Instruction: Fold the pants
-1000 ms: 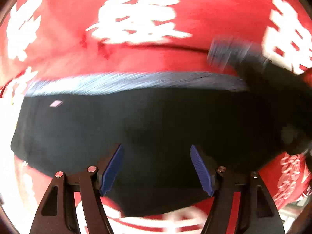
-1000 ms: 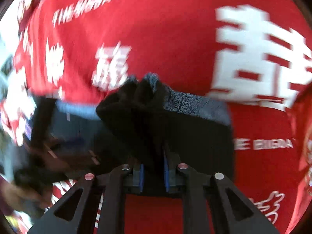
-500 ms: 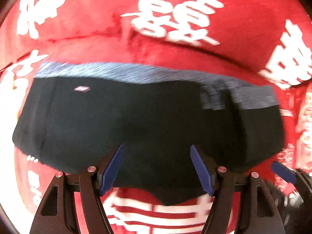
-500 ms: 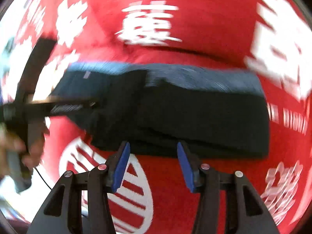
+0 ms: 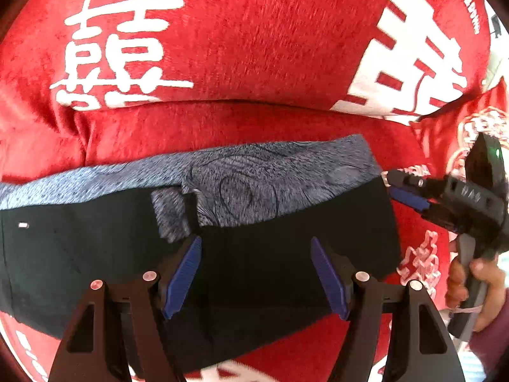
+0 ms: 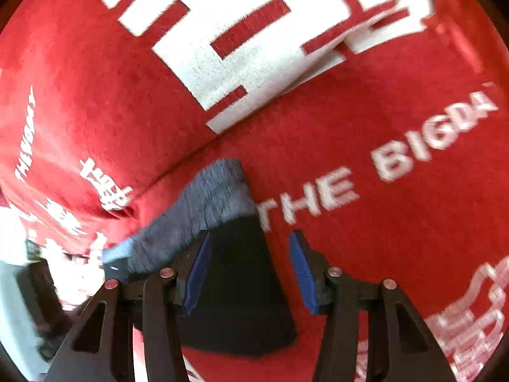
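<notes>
Lying flat on a red blanket point(image 5: 261, 63) printed with white characters, the black pants point(image 5: 261, 254) sat folded into a wide band, grey heathered waistband point(image 5: 261, 175) along the far edge. Blanket also carried white lettering "THE BIGDA…" point(image 6: 413, 159) in the right wrist view, plus a fold ridge running diagonally behind the pants. A small white tag point(image 5: 23, 224) showed on the black fabric at the far left of the left wrist view.

Left gripper point(image 5: 256, 275) hovered over the middle of the pants, blue pads wide apart, nothing between them but cloth below. Couldn't tell if the fingertips touched the fabric.

Right gripper point(image 6: 251, 275) sat at the right end of the pants, jaws moderately wide, not clamped. The left blue pad lay over the black corner point(image 6: 235, 286) of the pants; the right pad was over bare blanket. The same gripper appeared in the left wrist view point(image 5: 404, 187), coming in from the right, its tip right at the waistband corner. The person's right hand point(image 5: 477, 280) wrapped the handle, fingers curled around the grip.

Nothing lay on top of the pants. Left edge of the right wrist view was blurred clutter, unreadable.
</notes>
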`<state>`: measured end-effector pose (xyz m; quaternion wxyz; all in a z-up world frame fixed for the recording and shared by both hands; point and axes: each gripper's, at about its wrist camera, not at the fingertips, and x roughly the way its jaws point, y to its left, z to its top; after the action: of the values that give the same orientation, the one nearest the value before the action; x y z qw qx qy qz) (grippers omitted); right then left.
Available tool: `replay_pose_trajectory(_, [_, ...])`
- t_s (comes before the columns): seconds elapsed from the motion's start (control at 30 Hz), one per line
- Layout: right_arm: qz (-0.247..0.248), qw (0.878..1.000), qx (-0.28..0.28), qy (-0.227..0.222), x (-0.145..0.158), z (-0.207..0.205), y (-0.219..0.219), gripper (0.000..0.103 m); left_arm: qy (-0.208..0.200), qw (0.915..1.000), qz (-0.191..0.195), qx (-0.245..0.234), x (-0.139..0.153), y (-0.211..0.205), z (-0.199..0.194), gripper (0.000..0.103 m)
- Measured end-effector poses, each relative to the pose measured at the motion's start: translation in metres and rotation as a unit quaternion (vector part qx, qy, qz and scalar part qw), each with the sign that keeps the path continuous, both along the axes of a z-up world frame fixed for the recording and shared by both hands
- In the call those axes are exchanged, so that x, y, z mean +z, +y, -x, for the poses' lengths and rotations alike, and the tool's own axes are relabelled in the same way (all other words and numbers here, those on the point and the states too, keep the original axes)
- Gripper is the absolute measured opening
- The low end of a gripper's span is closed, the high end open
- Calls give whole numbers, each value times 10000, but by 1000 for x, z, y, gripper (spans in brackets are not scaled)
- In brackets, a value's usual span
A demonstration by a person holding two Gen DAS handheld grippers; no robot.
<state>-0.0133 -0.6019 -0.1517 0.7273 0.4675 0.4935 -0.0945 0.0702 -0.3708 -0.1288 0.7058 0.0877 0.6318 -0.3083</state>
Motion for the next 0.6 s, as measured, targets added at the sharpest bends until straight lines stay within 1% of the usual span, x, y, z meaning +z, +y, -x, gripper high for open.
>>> replay_pose_trajectory(0.07, [-466,9988,70,-94,-16,-11,-3,55,34,9999,-112,98,-12,-6,-5,72])
replay_pose_trajectory(0.1, [-811,9966,119,-131,-29,-18,-5,54,83,9997,-162,165,-19,-7,-6,72])
replay_pose_trajectory(0.13, [-1100,9938,125,-76,-42,-23,-6,53,94,9996,-197,194,-23,-5,-6,72])
replay_pose_trajectory(0.17, [-1254,9921,106,-22,-50,-24,-7,46,80,9995,-218,191,-26,-5,-5,72])
replay_pose_trajectory(0.2, [-1389,9903,82,-37,-53,-23,-9,40,30,9996,-241,143,-25,-4,-2,72])
replay_pose_trajectory(0.27, [-1559,9875,123,-199,-44,-16,-7,34,-35,9994,-345,-21,-24,-4,4,72])
replay_pose_trajectory(0.33, [-1695,9846,134,-395,-31,-7,-4,33,-114,9984,-550,-112,-28,1,10,72])
replay_pose_trajectory(0.37, [-1676,9849,125,-407,-25,-2,-1,33,-72,9985,-537,-111,-32,6,12,72])
replay_pose_trajectory(0.4, [-1550,9872,149,-342,-21,-1,2,33,-83,9989,-449,-95,-32,12,14,72])
replay_pose_trajectory(0.43, [-1140,9932,213,-125,-18,-3,5,33,-145,9990,-414,-109,-32,15,16,72])
replay_pose_trajectory(0.47, [-796,9964,267,86,-18,-7,6,34,-183,9988,-432,-156,-31,16,17,72])
replay_pose_trajectory(0.5, [-320,9979,372,419,-21,-13,9,49,-231,9984,-466,-214,-31,17,19,72])
replay_pose_trajectory(0.53, [-149,9978,418,489,-24,-15,11,52,-276,9980,-508,-274,-31,18,21,72])
replay_pose_trajectory(0.57, [-56,9983,376,448,-22,-15,13,52,-297,9977,-525,-315,-30,21,22,72])
replay_pose_trajectory(0.6, [104,9982,342,485,-16,-14,18,54,-329,9974,-558,-310,-28,26,22,74])
